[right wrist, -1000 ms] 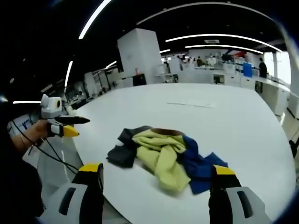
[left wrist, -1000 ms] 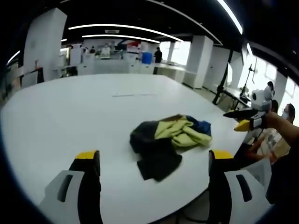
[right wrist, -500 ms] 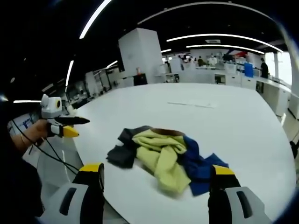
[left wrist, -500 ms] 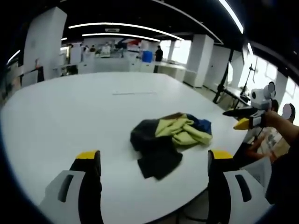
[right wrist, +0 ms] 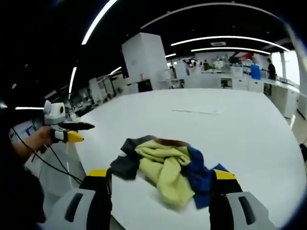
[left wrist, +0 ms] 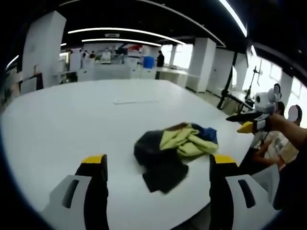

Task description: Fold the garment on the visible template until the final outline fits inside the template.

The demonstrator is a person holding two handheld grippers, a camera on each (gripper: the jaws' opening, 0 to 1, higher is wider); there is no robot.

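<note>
Hovering short of the table's near edge, the left gripper (left wrist: 154, 165) holds its jaws spread wide on nothing, and the right gripper (right wrist: 160, 181) does likewise. Between and beyond each pair of jaws lies the garment (left wrist: 173, 146), a crumpled heap (dark, yellow-green and blue folds) close to that near edge of the white table (left wrist: 72, 120). Bare tabletop stretches wide behind and beside it. A faint template outline (right wrist: 196, 111) marks the far surface, well apart from the garment.

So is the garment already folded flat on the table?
No, the garment lies crumpled in a heap on the white table.
</note>
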